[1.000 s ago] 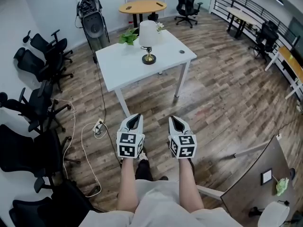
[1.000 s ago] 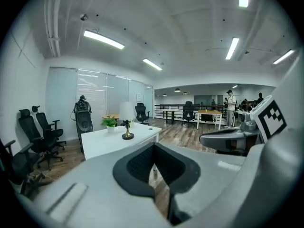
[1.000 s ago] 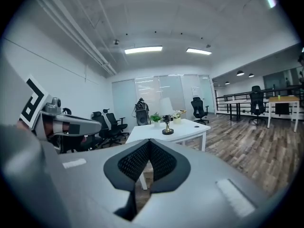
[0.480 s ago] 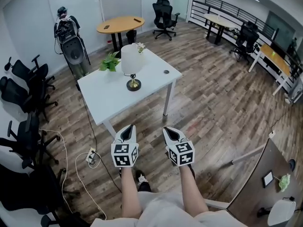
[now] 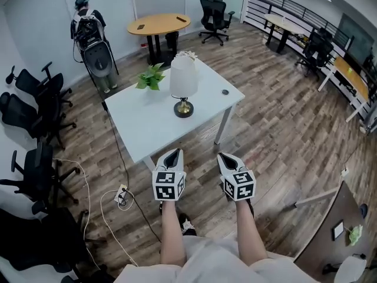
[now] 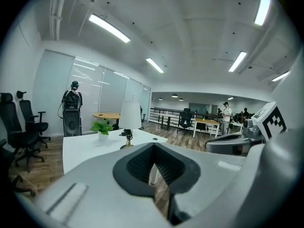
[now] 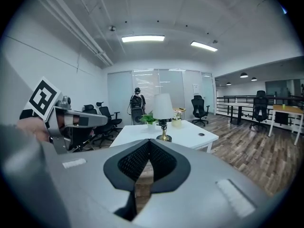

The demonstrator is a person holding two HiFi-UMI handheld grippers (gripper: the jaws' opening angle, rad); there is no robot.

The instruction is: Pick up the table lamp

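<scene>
Your left gripper (image 5: 172, 155) and right gripper (image 5: 226, 159) side by side out in front of you, both tipped slightly downward, jaws pressed together on each.

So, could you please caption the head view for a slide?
Left tongs and right tongs, shut and empty, facing the table lamp on a white table.

On the table (image 5: 144, 125) stands the table lamp (image 5: 183, 84), with a potted plant (image 5: 151, 77) behind it to the left
</scene>
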